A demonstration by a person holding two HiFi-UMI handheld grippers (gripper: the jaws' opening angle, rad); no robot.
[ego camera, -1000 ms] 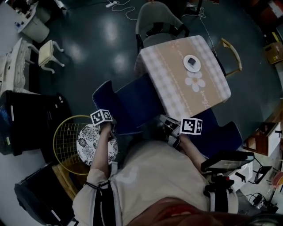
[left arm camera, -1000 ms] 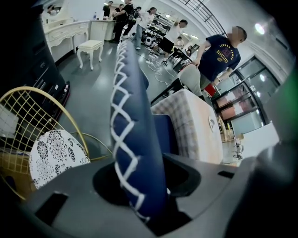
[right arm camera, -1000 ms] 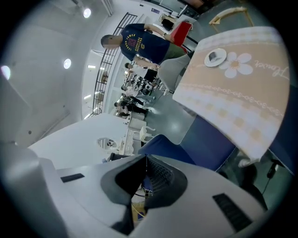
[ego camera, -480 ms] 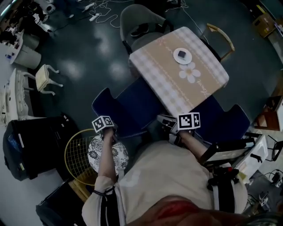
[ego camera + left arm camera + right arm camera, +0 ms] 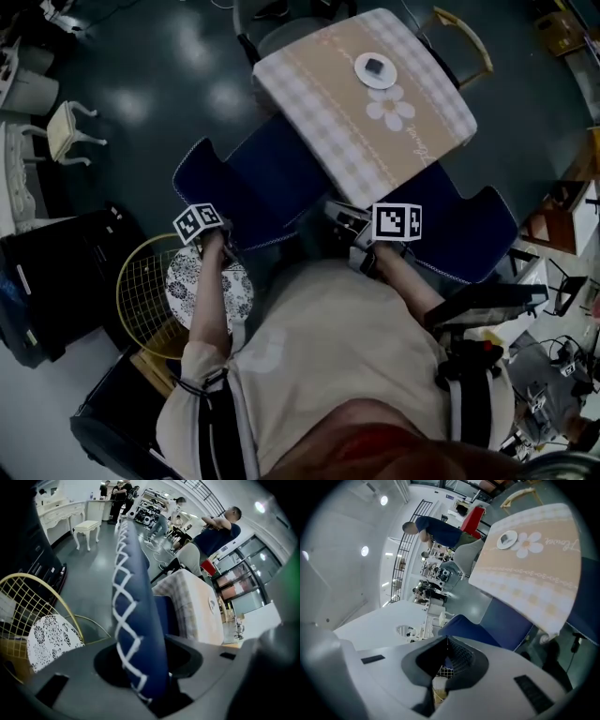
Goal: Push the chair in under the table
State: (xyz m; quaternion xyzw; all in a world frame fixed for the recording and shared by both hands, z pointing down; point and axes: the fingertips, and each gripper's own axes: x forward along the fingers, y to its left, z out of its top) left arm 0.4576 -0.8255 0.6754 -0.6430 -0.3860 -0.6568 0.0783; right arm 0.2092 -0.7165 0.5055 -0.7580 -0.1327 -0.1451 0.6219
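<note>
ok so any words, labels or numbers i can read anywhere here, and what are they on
Nothing can be quoted with certainty.
Cursive word on the tablecloth, beside the daisy print: too blurred to read.
Left marker cube and right marker cube: black-and-white square patterns only, no letters or numbers.

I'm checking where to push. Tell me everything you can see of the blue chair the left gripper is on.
The blue chair looks padded in dark blue fabric, with white criss-cross stitching along the rim of its curved, winged back. It stands upright on the dark floor, its seat partly under the checked table. The left gripper is clamped on the back's top rim.
</note>
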